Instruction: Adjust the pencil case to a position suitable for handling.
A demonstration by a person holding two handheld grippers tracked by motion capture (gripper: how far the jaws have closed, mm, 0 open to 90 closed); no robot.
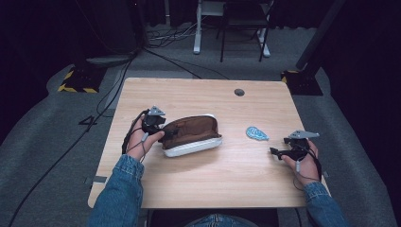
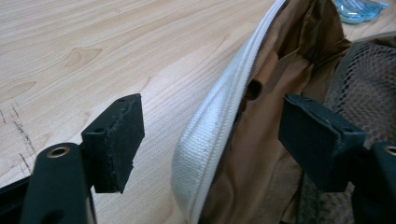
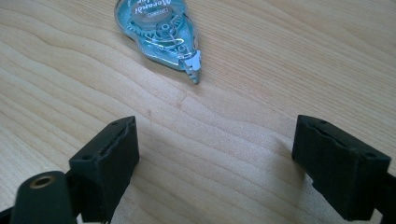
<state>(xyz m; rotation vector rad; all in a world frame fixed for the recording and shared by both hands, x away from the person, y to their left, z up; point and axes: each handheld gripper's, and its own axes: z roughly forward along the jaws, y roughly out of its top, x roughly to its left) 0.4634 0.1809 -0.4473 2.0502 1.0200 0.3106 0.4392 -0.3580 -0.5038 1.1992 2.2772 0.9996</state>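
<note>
Your left claw [image 2: 210, 140] stands wide apart around the white edge of the brown pouch [image 2: 261, 154], pads not pressing it. The pouch lies on the wooden tabletop [image 2: 93, 51]; mesh lining shows at right.

Bright, evenly lit tabletop; dark surroundings; slightly soft focus.

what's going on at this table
A person in denim sleeves holds a two-jaw gripper in each hand over a wooden table. The left gripper is at the end of a brown pouch with a white edge; its jaws are open, with the white edge between them but not pinched. The right gripper sits open over bare wood, apart from a small blue tape dispenser lying just ahead of it. Neither gripper holds anything.
</note>
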